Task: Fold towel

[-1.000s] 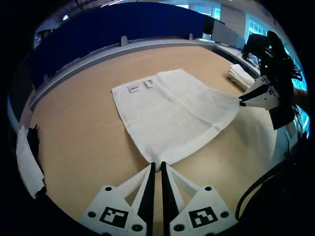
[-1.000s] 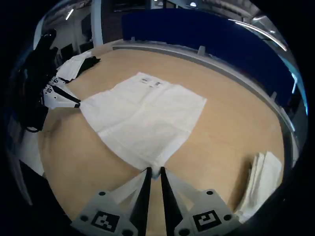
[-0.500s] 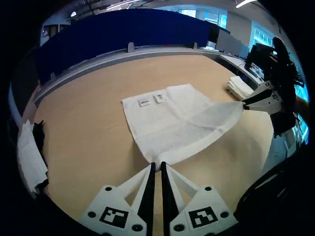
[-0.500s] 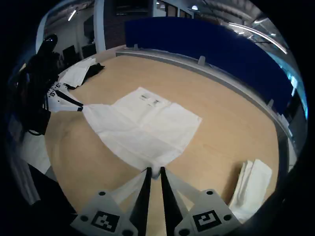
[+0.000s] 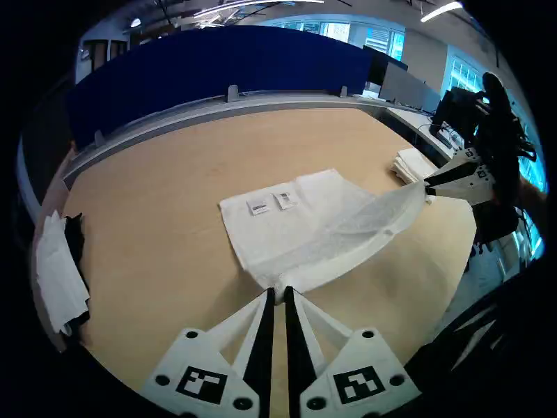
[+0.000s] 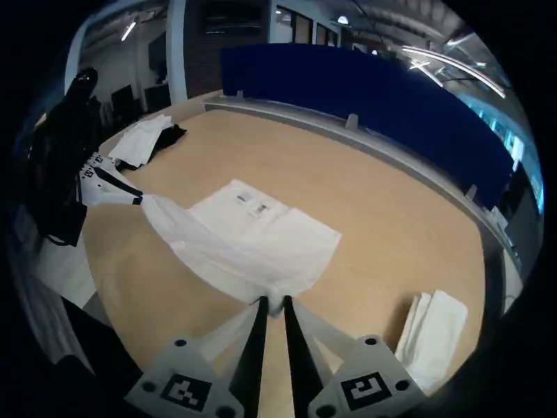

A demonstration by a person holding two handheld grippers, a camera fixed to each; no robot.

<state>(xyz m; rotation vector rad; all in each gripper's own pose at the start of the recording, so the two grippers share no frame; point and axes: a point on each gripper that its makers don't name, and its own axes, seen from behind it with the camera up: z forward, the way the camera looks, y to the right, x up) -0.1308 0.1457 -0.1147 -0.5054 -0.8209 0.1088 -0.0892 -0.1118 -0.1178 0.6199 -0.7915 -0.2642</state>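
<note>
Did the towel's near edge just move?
Yes. The left gripper and right gripper have raised the near edge of the towel off the table; its labelled far edge stays flat.

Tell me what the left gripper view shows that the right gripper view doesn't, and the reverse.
Left gripper view: the left gripper close up, shut on a corner of the towel, with the right gripper far off holding another corner raised, near bright windows. Right gripper view: the reverse, with the right gripper close up and the left gripper far off at the left. Both: the towel's two labels, the folded stack, the blue partition and the table.
</note>
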